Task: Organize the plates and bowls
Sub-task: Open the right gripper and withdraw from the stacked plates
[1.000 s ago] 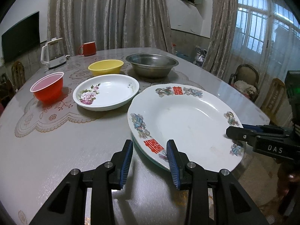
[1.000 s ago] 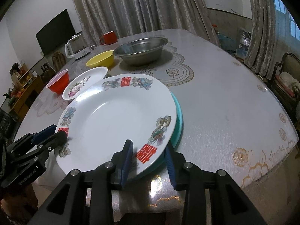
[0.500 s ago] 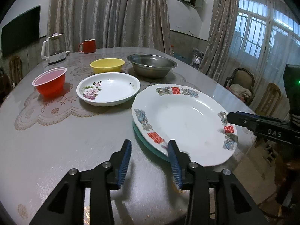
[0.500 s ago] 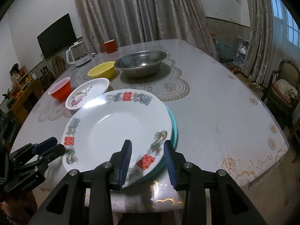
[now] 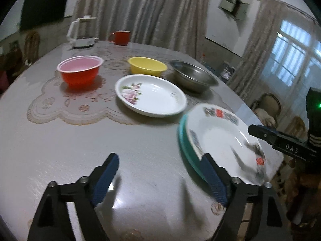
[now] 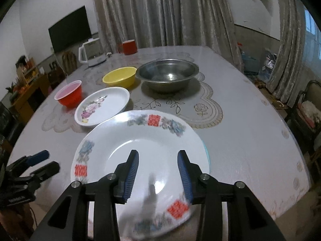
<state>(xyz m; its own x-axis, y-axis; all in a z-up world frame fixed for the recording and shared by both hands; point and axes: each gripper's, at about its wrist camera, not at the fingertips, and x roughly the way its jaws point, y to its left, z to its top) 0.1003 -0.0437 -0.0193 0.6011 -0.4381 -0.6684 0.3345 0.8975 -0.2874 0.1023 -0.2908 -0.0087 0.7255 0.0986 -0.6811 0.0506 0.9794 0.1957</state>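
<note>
Your left gripper point(image 5: 160, 172) hangs over bare tabletop with its blue-padded jaws spread wide and nothing between them; its right finger sits just beside the near rim of the plate stack. Your right gripper point(image 6: 158, 168) is spread too, jaws apart above the large white plate point(image 6: 140, 152) and gripping nothing; the near part of that plate is blurred.

That large plate, printed with red characters and blue-grey flowers on its rim, lies on top of a teal plate point(image 5: 185, 148), whose edge shows along the left side in the left wrist view; the pair sits at the near edge of the table point(image 5: 80, 144). Beyond them, on the lace mat point(image 6: 200, 108), the smaller white plate with pink flowers point(image 5: 151, 97) rests flat; behind it stand the yellow bowl point(image 5: 147, 65) and the steel bowl point(image 6: 167, 76), close together; the red bowl point(image 5: 80, 72) stands apart to the left.

At the far side of the table you have a white electric kettle point(image 5: 82, 33) and a red mug point(image 5: 121, 37).
</note>
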